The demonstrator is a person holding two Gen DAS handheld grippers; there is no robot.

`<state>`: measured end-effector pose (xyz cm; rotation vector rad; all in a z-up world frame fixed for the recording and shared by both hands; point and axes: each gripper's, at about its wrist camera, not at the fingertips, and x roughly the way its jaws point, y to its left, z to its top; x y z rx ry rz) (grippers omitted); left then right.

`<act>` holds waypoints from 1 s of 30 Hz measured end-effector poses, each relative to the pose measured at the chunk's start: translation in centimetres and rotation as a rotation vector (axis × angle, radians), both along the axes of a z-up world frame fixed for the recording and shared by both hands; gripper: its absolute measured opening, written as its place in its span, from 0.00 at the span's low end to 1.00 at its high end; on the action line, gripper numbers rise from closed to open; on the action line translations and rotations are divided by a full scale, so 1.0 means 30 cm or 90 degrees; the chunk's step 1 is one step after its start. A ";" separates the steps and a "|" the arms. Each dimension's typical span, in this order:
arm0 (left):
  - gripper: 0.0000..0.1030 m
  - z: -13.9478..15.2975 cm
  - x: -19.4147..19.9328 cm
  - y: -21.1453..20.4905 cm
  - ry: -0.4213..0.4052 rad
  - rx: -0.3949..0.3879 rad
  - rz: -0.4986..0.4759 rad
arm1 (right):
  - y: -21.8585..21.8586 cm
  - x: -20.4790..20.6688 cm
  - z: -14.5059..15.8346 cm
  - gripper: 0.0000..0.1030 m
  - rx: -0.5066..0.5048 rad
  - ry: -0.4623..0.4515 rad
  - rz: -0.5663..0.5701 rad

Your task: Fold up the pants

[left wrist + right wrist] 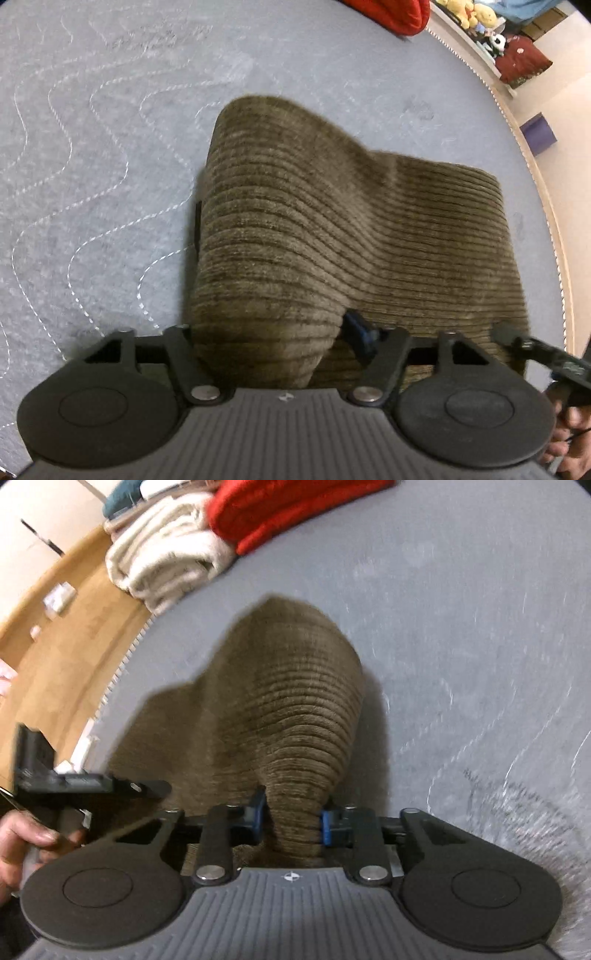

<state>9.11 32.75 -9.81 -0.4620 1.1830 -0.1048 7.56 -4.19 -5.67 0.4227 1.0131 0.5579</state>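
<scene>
Brown corduroy pants lie folded on the grey quilted surface. A thick fold of them rises up between the jaws of my left gripper. Its right blue pad presses the fold, while the cloth hides the left pad. In the right wrist view, my right gripper is shut on a narrow bunched ridge of the pants, with a blue pad on each side. Each view shows the other gripper at its edge, held by a hand.
A red cloth and folded white towels lie at the far edge of the grey surface. Beyond the edge are wooden floor, plush toys and a purple box.
</scene>
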 end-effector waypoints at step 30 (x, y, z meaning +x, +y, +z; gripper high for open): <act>0.27 0.171 0.019 -0.785 -0.193 0.091 -0.321 | -0.645 -0.037 0.128 0.33 -0.202 -0.093 0.045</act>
